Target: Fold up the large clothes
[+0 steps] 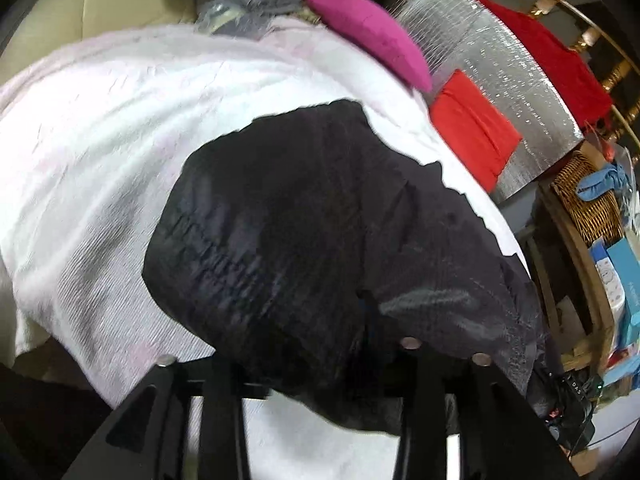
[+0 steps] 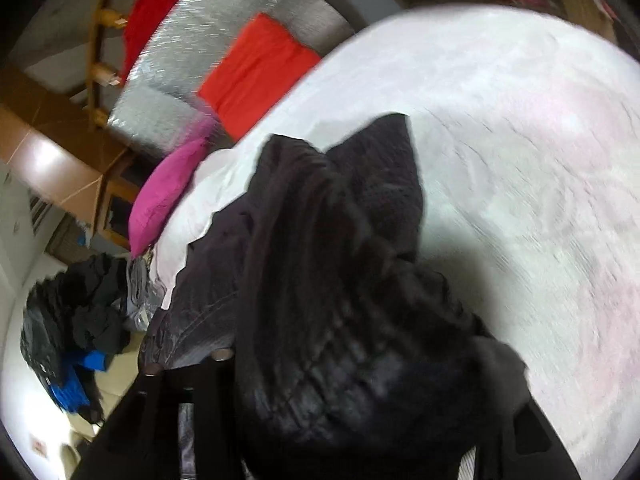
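A black jacket [image 1: 304, 248] lay heaped on a white blanket [image 1: 100, 152] that covered the work surface. Its cloth was dark and slightly shiny, with a quilted lining showing in the right wrist view [image 2: 352, 312]. In both views the jacket hung over the front of the tool and hid most of the space between the fingers.

The left gripper [image 1: 320, 412] sat at the near edge of the jacket, its black fingers [image 1: 216, 420] standing apart with cloth draped between and over them. Whether the pads pressed on the cloth I could not tell (the folds covered the tips).

The right gripper [image 2: 340, 432] was buried under the jacket as well. One finger [image 2: 200, 420] showed on the left, the other only as a dark shape on the right. They stood apart, but the cloth hid whether they pinched it.

Beyond the blanket a pink cushion [image 1: 372, 36] rested at its far edge, beside a red folded cloth [image 1: 472, 132] lying on a silver mat [image 1: 492, 72]. A wicker basket [image 1: 588, 200] stood off to the right in the left wrist view. In the right wrist view a pile of dark and blue clothes [image 2: 76, 328] lay well apart from the jacket, on the left.
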